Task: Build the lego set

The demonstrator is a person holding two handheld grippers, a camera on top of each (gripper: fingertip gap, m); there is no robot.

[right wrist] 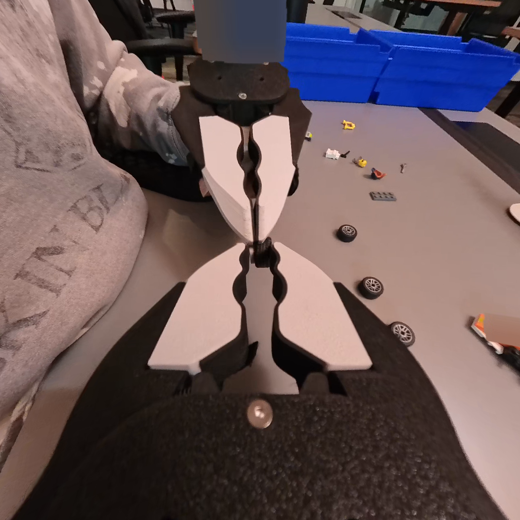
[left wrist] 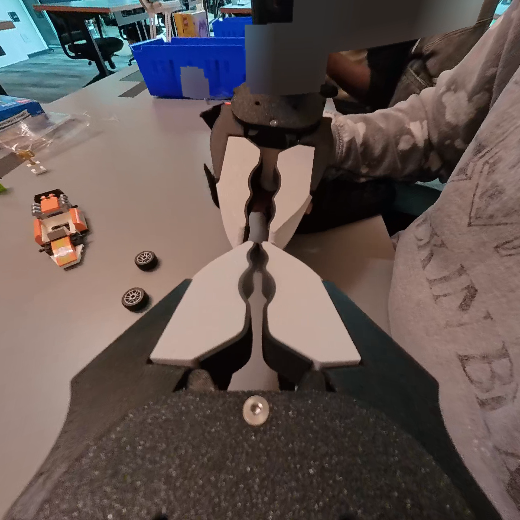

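Note:
My right gripper [right wrist: 260, 253] is shut on a small black wheel with a grey rim [right wrist: 263, 257] and holds it above the grey table [right wrist: 323, 253]. My left gripper [left wrist: 256, 249] faces it tip to tip with its fingers shut. In the right wrist view the left gripper's [right wrist: 254, 239] tips touch the wheel's top edge. In the left wrist view the right gripper [left wrist: 257, 235] shows a grey part [left wrist: 257, 226] between its fingers. An orange and white Lego car [left wrist: 60, 230] lies at the left, and two loose wheels [left wrist: 145, 260] [left wrist: 135, 299] lie near it.
Three loose wheels [right wrist: 347, 233] [right wrist: 371, 287] [right wrist: 403, 333], a grey plate [right wrist: 383, 196] and several small parts [right wrist: 360, 162] lie on the table to the right. Blue bins [right wrist: 394, 64] stand at the back. A plastic bag [left wrist: 42, 132] lies far left. The person's grey sleeve [left wrist: 394, 146] is close by. My left and right fingertips are right by each other.

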